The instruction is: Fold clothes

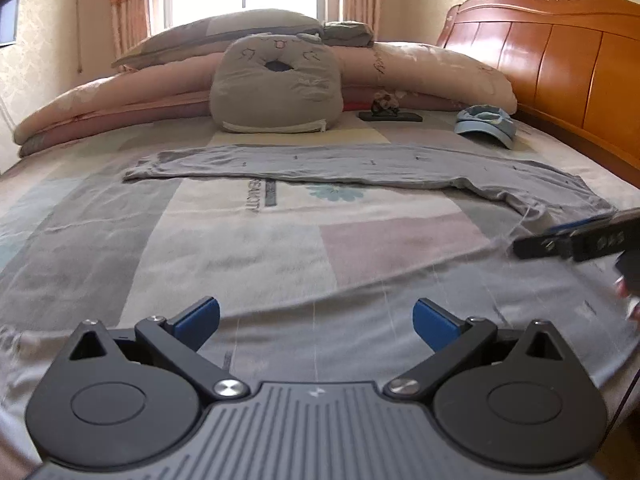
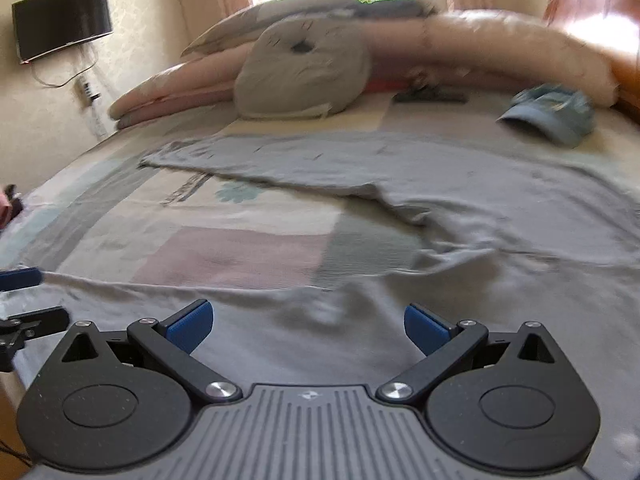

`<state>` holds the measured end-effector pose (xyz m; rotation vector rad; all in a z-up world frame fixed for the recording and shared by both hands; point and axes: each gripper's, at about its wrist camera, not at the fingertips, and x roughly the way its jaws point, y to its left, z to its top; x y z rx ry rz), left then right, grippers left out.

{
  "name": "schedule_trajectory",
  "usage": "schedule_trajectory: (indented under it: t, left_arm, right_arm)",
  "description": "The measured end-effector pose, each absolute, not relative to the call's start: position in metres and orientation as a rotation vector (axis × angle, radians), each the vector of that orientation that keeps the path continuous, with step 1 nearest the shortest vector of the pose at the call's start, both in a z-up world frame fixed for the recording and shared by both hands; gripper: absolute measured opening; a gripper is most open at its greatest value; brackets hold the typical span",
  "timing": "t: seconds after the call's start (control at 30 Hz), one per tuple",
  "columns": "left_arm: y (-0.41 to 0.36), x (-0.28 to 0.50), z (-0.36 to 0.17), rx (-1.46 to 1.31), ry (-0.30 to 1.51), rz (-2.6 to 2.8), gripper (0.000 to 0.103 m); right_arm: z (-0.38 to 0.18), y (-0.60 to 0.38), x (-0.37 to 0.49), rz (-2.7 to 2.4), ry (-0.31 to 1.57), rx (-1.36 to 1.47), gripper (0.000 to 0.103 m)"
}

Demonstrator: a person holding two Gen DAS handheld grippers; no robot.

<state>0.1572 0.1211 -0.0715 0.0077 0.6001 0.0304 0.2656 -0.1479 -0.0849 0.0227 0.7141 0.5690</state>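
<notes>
A long grey garment [image 1: 340, 164] [image 2: 400, 160] lies spread on the patchwork bedsheet [image 1: 240, 240]. One long part runs across the far side, bends at the right, and another part lies along the near edge under both grippers. My left gripper [image 1: 316, 316] is open just above that near part, with nothing between its blue pads. My right gripper [image 2: 308, 320] is open too, low over the rumpled cloth to the right. In the left wrist view the right gripper's fingers [image 1: 536, 246] show at the right edge. The right wrist view is blurred.
A grey cat-face cushion [image 1: 276, 84] leans on rolled pink bedding [image 1: 440, 68] at the back. A blue cap [image 1: 486, 124] and a dark flat object [image 1: 390, 115] lie near it. The wooden headboard [image 1: 560, 60] bounds the right side. A TV [image 2: 60, 20] hangs on the left wall.
</notes>
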Motion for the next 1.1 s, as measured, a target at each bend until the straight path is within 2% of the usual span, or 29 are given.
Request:
schedule_trajectory:
  t: [0.2, 0.47, 0.6, 0.73, 1.1]
  left_arm:
    - [0.121, 0.197, -0.068, -0.003, 0.643, -0.008, 0.102]
    - [0.120, 0.226, -0.046, -0.011, 0.654, -0.017, 0.102]
    - [0.116, 0.237, -0.044, -0.027, 0.669, -0.040, 0.102]
    - [0.110, 0.243, -0.042, -0.035, 0.684, -0.059, 0.102]
    - [0.106, 0.241, -0.055, -0.056, 0.722, -0.080, 0.102]
  right_arm:
    - [-0.094, -0.113, 0.294, 0.597, 0.751, -0.056, 0.103]
    - [-0.058, -0.137, 0.304, 0.574, 0.723, -0.042, 0.103]
    - [-0.060, -0.163, 0.316, 0.438, 0.784, -0.023, 0.103]
    - [-0.083, -0.174, 0.335, 0.457, 0.923, 0.126, 0.103]
    - [-0.071, -0.173, 0.332, 0.464, 0.851, 0.112, 0.103]
